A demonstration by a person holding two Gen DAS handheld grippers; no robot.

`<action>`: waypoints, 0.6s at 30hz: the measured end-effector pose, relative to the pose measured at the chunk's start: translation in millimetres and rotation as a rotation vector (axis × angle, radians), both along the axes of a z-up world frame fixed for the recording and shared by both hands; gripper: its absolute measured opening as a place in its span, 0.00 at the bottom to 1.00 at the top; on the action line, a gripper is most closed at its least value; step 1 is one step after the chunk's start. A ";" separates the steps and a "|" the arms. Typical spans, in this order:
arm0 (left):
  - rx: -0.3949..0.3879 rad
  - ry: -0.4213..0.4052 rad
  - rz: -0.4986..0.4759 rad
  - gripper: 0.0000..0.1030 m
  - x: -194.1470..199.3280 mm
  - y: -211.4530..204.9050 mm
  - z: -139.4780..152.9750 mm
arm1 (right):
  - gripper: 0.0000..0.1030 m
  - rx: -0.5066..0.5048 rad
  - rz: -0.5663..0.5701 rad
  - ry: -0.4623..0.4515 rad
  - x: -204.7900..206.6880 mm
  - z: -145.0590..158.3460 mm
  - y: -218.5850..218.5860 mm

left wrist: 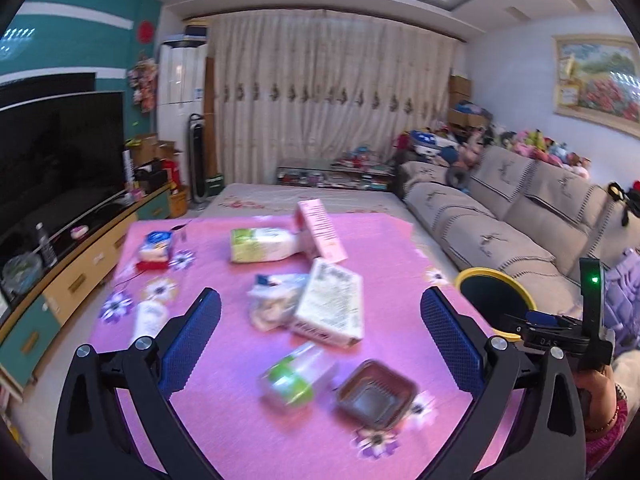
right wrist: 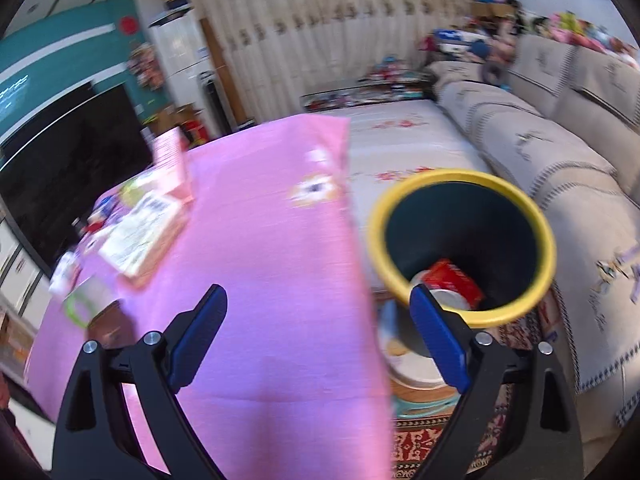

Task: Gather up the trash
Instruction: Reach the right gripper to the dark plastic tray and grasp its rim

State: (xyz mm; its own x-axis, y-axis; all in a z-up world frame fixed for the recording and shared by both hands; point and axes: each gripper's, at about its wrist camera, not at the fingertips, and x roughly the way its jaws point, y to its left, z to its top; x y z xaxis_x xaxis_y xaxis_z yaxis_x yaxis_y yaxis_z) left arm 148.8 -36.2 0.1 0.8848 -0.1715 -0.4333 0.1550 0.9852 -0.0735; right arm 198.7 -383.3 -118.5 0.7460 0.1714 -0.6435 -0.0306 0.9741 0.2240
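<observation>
Brown plastic tray (left wrist: 376, 394) lies just ahead of my wide-open, empty left claw (left wrist: 320, 336), nearer than my open right claw (right wrist: 320, 336).

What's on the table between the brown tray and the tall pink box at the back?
In the left wrist view, a white printed carton lies between the brown tray and the pink box.

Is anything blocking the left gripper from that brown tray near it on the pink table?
Nothing visible does. The left gripper, open and empty, hovers over the pink cloth. The brown tray lies near it, uncovered. A blurred green-labelled packet lies just beside the tray, not over it.
</observation>
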 end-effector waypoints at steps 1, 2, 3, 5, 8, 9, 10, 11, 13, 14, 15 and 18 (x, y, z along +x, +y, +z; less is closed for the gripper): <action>-0.001 0.000 0.014 0.95 -2.1 5.4 -0.9 | 0.85 0.000 0.047 -0.004 1.0 2.1 15.7; 0.001 -0.001 0.028 0.95 -3.7 11.6 -2.3 | 0.85 0.001 0.082 -0.011 1.5 4.1 26.4; 0.005 -0.001 0.044 0.95 -6.3 19.0 -4.0 | 0.85 -0.002 0.116 -0.016 2.0 5.5 39.2; 0.009 0.000 0.058 0.95 -8.9 17.0 -5.2 | 0.85 -0.015 0.182 -0.017 3.3 6.1 61.0; -0.007 0.005 0.055 0.95 -10.0 24.0 -7.2 | 0.85 -0.010 0.275 0.014 6.5 1.0 86.5; -0.011 0.007 0.054 0.95 -10.2 25.5 -8.4 | 0.85 -0.010 0.302 0.025 5.6 -0.6 96.5; -0.012 0.009 0.052 0.95 -8.8 23.4 -8.3 | 0.85 -0.013 0.318 0.034 7.0 -2.7 103.8; -0.013 0.013 0.051 0.95 -7.0 22.4 -8.3 | 0.84 -0.022 0.333 0.044 7.9 -5.7 111.6; -0.017 0.021 0.046 0.95 -5.7 22.7 -11.8 | 0.81 -0.037 0.352 0.053 7.2 -8.4 122.4; -0.019 0.025 0.045 0.95 -3.5 21.3 -13.0 | 0.79 -0.041 0.358 0.059 9.6 -9.6 126.6; -0.020 0.030 0.044 0.95 -1.9 20.1 -14.6 | 0.75 -0.042 0.366 0.067 11.4 -11.3 129.3; -0.023 0.043 0.040 0.95 3.0 18.6 -18.6 | 0.62 -0.051 0.386 0.097 19.7 -19.6 143.1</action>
